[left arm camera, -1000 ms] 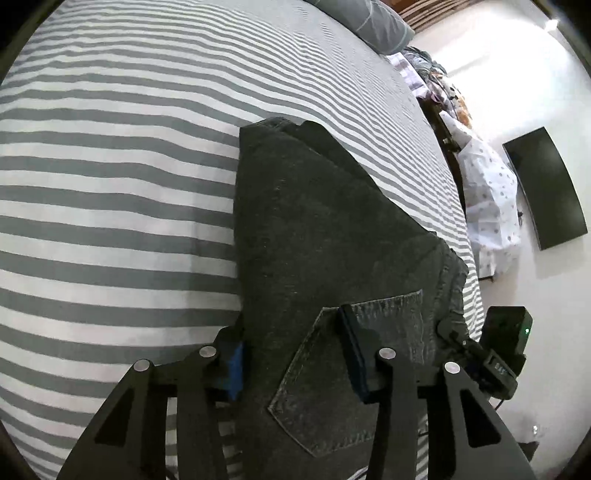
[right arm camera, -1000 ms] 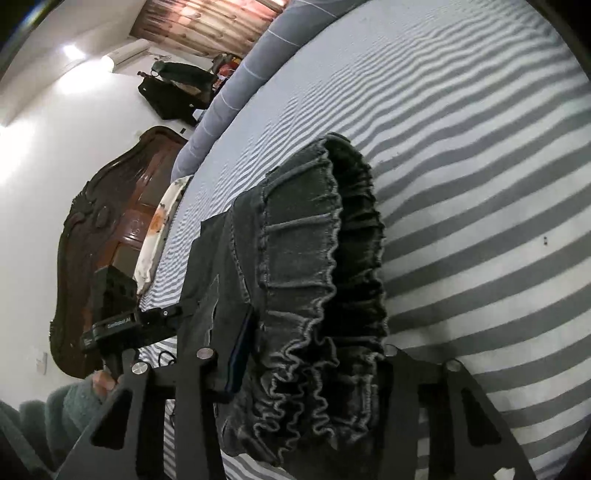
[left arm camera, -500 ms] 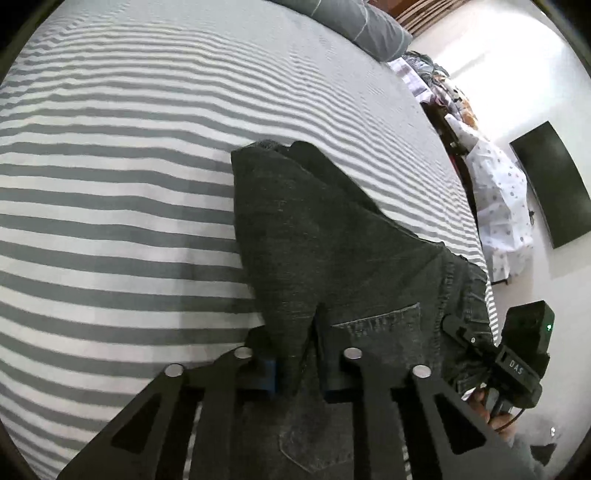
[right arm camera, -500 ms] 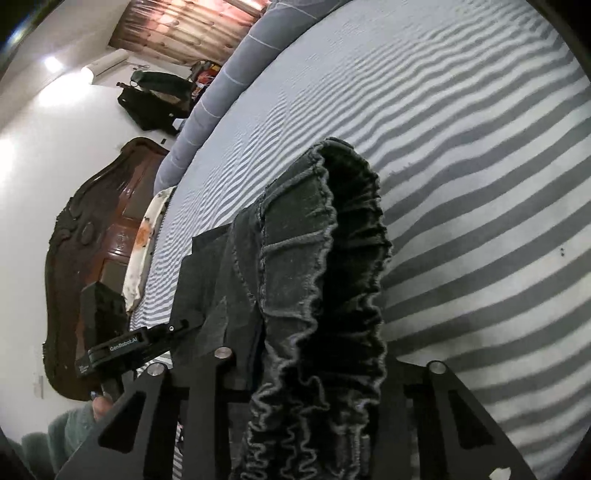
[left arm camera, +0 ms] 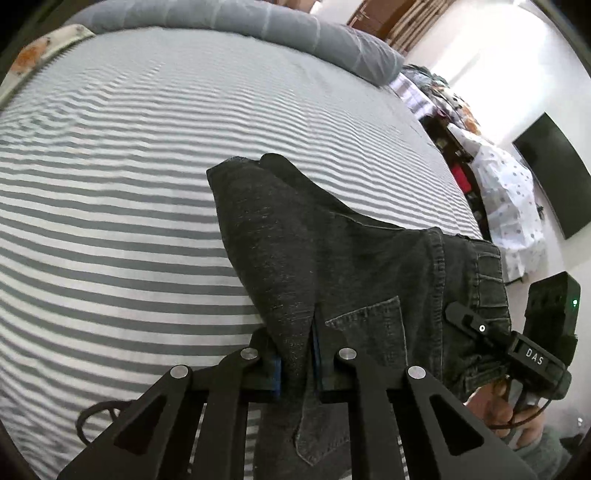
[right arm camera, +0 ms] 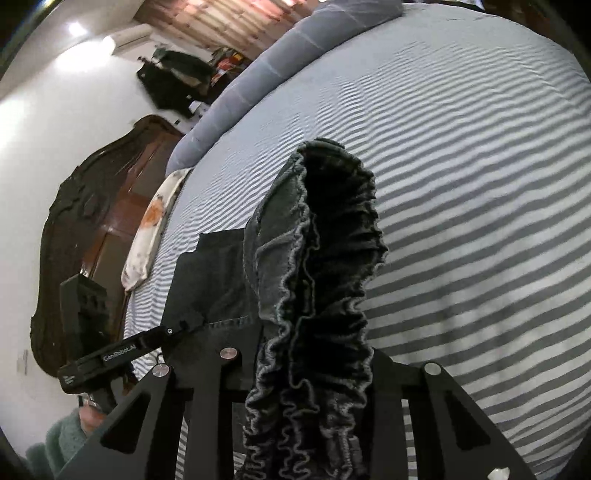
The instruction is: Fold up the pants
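Dark grey denim pants (left arm camera: 332,258) lie folded lengthwise on the striped bed, with a back pocket (left arm camera: 369,325) facing up. My left gripper (left arm camera: 295,358) pinches the fabric's left edge between its blue pads, jaws still closing, and that corner is raised off the sheet. In the right wrist view the ruffled elastic waistband (right arm camera: 325,258) stands up in a bunched ridge. My right gripper (right arm camera: 314,354) is closing on it, and cloth fills the gap between its fingers. The far hem still rests on the bed.
The grey-and-white striped sheet (left arm camera: 110,221) spreads wide to the left and beyond the pants. A grey bolster (left arm camera: 258,26) lies at the bed's far end. Past the right edge are a spotted cloth pile (left arm camera: 509,206) and a dark screen (left arm camera: 554,173). A carved wooden headboard (right arm camera: 74,240) stands left.
Both grippers went from open around the pants to pinched on the cloth. Both have risen, lifting the near end of the pants off the sheet.
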### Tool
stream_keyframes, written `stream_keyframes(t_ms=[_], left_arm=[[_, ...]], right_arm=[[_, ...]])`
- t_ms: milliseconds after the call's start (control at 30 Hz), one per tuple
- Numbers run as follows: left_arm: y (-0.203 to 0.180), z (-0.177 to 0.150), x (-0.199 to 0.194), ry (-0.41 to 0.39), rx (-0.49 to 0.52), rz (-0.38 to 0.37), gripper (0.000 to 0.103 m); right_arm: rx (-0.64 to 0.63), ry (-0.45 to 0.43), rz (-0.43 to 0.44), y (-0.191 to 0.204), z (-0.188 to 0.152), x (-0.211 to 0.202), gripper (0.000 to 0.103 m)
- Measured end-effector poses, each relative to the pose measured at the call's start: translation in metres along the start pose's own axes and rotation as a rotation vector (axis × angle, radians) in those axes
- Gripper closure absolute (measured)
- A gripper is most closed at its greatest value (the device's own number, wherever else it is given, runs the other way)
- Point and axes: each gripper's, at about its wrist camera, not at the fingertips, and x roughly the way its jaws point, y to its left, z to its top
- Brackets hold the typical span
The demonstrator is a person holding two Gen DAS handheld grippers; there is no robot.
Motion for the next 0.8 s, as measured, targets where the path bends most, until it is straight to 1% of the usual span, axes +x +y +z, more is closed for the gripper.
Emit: stream_keyframes(t_ms=[200,367,467,567,700,800], left_arm=[[0.048,0.001,-0.034,-0.041,-0.043,0.085,0.091],[0.09,0.008,-0.05,-0.064,-0.072,0.16,0.091],[0.109,0.015,-0.052,-0.072,-0.078,0.196,0.091],[0.129,0.031,-0.048,-0.082,-0.072,0.23,0.091],[0.153,0.055,-0.041,-0.093,-0.052,0.274,0.091],[0.171,0.075,-0.034,-0.093,-0.055,0.287,0.091]], right_arm=[[-0.06,0.051,0.045,0.055,-0.004,0.046,0.077],[-0.086,0.101,0.071,0.093,-0.008,0.093,0.077],[-0.099,0.124,0.076,0.11,-0.005,0.121,0.077],[-0.105,0.137,0.071,0.121,0.0,0.144,0.077],[-0.102,0.148,0.063,0.133,0.016,0.179,0.077],[-0.111,0.155,0.05,0.14,0.032,0.201,0.077]])
